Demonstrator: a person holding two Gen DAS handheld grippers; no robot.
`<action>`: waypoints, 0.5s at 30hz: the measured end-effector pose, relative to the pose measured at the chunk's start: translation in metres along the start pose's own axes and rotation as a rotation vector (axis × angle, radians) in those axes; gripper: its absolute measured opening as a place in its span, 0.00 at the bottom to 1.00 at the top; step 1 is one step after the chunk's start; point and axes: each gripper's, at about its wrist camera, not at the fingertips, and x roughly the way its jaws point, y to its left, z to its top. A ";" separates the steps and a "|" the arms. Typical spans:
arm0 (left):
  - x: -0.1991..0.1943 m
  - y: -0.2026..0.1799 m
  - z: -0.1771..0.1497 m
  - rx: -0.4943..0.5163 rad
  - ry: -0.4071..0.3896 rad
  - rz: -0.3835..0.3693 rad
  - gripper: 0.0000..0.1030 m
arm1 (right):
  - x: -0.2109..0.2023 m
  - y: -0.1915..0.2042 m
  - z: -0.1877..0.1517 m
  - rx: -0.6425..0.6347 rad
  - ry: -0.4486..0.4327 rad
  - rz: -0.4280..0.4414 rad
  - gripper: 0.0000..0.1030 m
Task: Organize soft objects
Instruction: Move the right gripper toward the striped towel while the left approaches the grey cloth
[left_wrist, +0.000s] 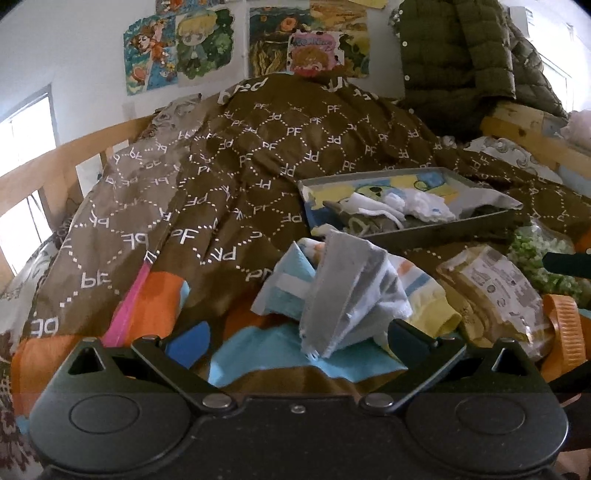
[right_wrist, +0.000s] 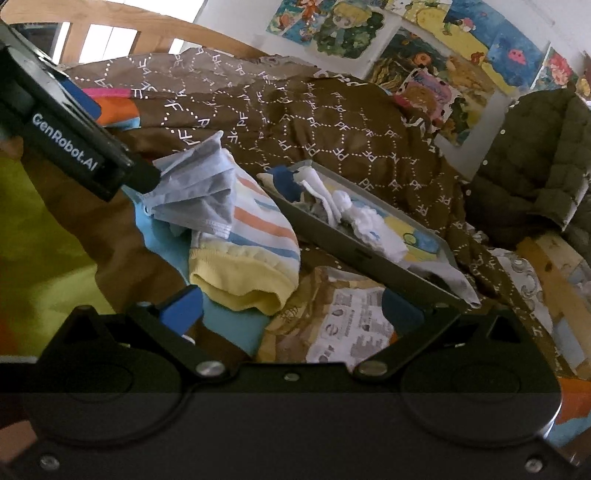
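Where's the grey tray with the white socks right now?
The grey tray sits on the brown PF-print blanket, right of centre in the left wrist view, just behind the striped cloth pile. In the right wrist view it angles past the striped garment.

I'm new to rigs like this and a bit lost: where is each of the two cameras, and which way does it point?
Left wrist: on the left gripper, looking along its open fingers across the bed at a grey cloth and grey tray.
Right wrist: on the right gripper, facing the same heap; its own open fingers show, and the left gripper touches the cloth.
Shared: cloth, tray, striped garment, brown PF quilt.
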 end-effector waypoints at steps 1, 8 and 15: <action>0.002 0.002 0.001 -0.009 0.001 0.002 0.99 | 0.002 0.000 0.000 0.005 -0.008 0.002 0.99; 0.014 0.014 0.004 -0.104 0.009 -0.005 0.99 | 0.017 -0.007 0.002 0.055 -0.034 0.015 0.99; 0.023 0.020 0.007 -0.151 0.010 -0.010 0.99 | 0.036 -0.009 0.004 0.099 -0.026 0.052 0.99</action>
